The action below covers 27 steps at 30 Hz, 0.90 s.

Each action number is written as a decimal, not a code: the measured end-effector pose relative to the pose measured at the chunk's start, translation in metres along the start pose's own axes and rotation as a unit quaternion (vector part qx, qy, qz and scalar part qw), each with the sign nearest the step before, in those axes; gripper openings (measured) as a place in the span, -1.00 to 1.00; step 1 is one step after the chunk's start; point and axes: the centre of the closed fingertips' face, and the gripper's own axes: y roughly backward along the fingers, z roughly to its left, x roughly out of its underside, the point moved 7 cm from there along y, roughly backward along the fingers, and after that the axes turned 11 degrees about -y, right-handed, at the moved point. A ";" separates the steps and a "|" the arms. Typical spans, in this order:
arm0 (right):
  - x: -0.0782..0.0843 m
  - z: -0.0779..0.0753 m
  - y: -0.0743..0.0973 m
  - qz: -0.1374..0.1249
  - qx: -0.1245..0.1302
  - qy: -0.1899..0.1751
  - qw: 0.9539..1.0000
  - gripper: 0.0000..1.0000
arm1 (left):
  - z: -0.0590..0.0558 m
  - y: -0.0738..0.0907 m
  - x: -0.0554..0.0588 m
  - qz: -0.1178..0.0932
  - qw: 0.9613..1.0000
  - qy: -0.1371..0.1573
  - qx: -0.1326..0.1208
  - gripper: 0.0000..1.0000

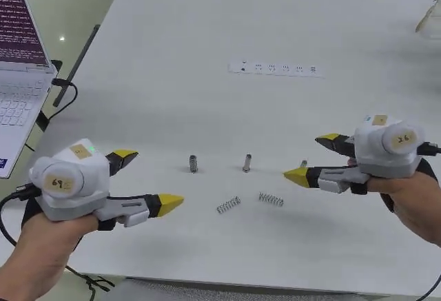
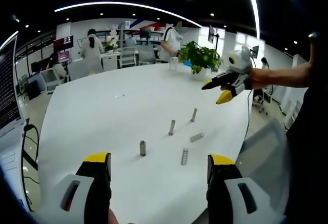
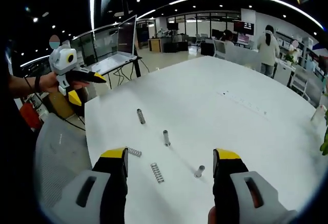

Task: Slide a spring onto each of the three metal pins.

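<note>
Head view: three metal pins stand in a row near the front of the white table (image 1: 207, 108). The left pin (image 1: 193, 164) carries a spring; the middle pin (image 1: 247, 163) and right pin (image 1: 303, 165) look bare. The left loose spring (image 1: 228, 204) and right loose spring (image 1: 271, 199) lie flat just in front of them. The right gripper (image 1: 308, 156) is spread wide and empty, its lower tip beside the right pin. The left gripper (image 1: 151, 177), equally wide and empty, hovers left of the row. A power strip (image 1: 275, 68) lies farther back, and a laptop (image 1: 17, 74) sits off the table's left side.
</note>
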 end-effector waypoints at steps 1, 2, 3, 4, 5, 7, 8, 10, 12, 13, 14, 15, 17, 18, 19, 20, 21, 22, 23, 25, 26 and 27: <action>0.003 -0.001 0.004 -0.002 0.002 -0.005 1.000 0.35 | 0.000 0.000 -0.001 0.000 1.000 0.000 0.001 0.48; 0.006 -0.001 0.008 -0.002 0.007 -0.008 1.000 0.36 | -0.001 0.000 -0.001 0.000 1.000 0.000 0.001 0.49; 0.008 -0.002 0.010 -0.002 0.009 -0.010 1.000 0.38 | -0.001 0.000 -0.002 0.000 1.000 -0.001 0.002 0.50; 0.010 -0.002 0.013 -0.003 0.012 -0.013 1.000 0.41 | -0.001 0.000 -0.002 0.001 1.000 -0.001 0.002 0.50; 0.012 -0.002 0.016 -0.004 0.013 -0.017 1.000 0.43 | -0.002 0.000 -0.003 0.000 1.000 -0.001 0.003 0.51; 0.016 -0.001 0.022 -0.006 0.015 -0.020 1.000 0.45 | -0.003 0.000 -0.004 0.001 1.000 -0.002 0.004 0.52; 0.018 -0.001 0.023 -0.006 0.016 -0.020 1.000 0.46 | -0.003 0.000 -0.004 0.000 1.000 -0.003 0.005 0.53; 0.022 0.002 0.026 -0.004 0.017 -0.021 1.000 0.49 | -0.004 0.000 -0.005 0.000 1.000 -0.003 0.006 0.54; 0.026 0.004 0.032 -0.003 0.021 -0.021 1.000 0.51 | -0.005 0.000 -0.006 0.000 1.000 -0.004 0.007 0.55; 0.026 0.004 0.032 -0.003 0.021 -0.022 1.000 0.52 | -0.005 0.000 -0.006 0.000 1.000 -0.004 0.007 0.56; 0.028 0.005 0.035 -0.005 0.022 -0.024 0.999 0.54 | -0.005 0.000 -0.006 0.000 1.000 -0.003 0.007 0.56; 0.029 0.007 0.038 -0.007 0.023 -0.025 0.999 0.55 | -0.005 0.000 -0.007 0.000 1.000 -0.003 0.008 0.56; 0.032 0.008 0.041 -0.008 0.024 -0.027 0.999 0.56 | -0.006 0.000 -0.007 -0.001 1.000 -0.002 0.008 0.57; 0.033 0.009 0.042 -0.009 0.025 -0.028 0.999 0.57 | -0.006 0.000 -0.007 -0.001 1.000 -0.002 0.008 0.57; 0.035 0.011 0.044 -0.010 0.025 -0.029 0.999 0.58 | -0.006 0.000 -0.007 -0.001 1.000 -0.002 0.008 0.58; 0.036 0.011 0.044 -0.010 0.025 -0.029 0.999 0.59 | -0.006 0.000 -0.007 -0.001 1.000 -0.002 0.009 0.58; 0.038 0.012 0.045 -0.010 0.026 -0.031 0.999 0.61 | -0.007 0.000 -0.007 -0.001 1.000 -0.002 0.009 0.58; 0.041 0.013 0.046 -0.010 0.026 -0.033 0.999 0.61 | -0.007 0.000 -0.007 -0.001 1.000 -0.002 0.010 0.59; 0.043 0.013 0.046 -0.010 0.026 -0.034 0.999 0.62 | -0.008 0.000 -0.007 -0.001 1.000 -0.001 0.010 0.59; 0.048 0.013 0.047 -0.010 0.026 -0.040 0.999 0.64 | -0.008 0.000 -0.007 -0.001 1.000 -0.001 0.010 0.60; 0.049 0.014 0.047 -0.010 0.025 -0.041 0.999 0.65 | -0.009 0.000 -0.007 -0.001 1.000 0.000 0.010 0.60; 0.051 0.016 0.047 -0.010 0.026 -0.043 0.999 0.66 | -0.009 0.000 -0.007 -0.001 1.000 0.001 0.010 0.60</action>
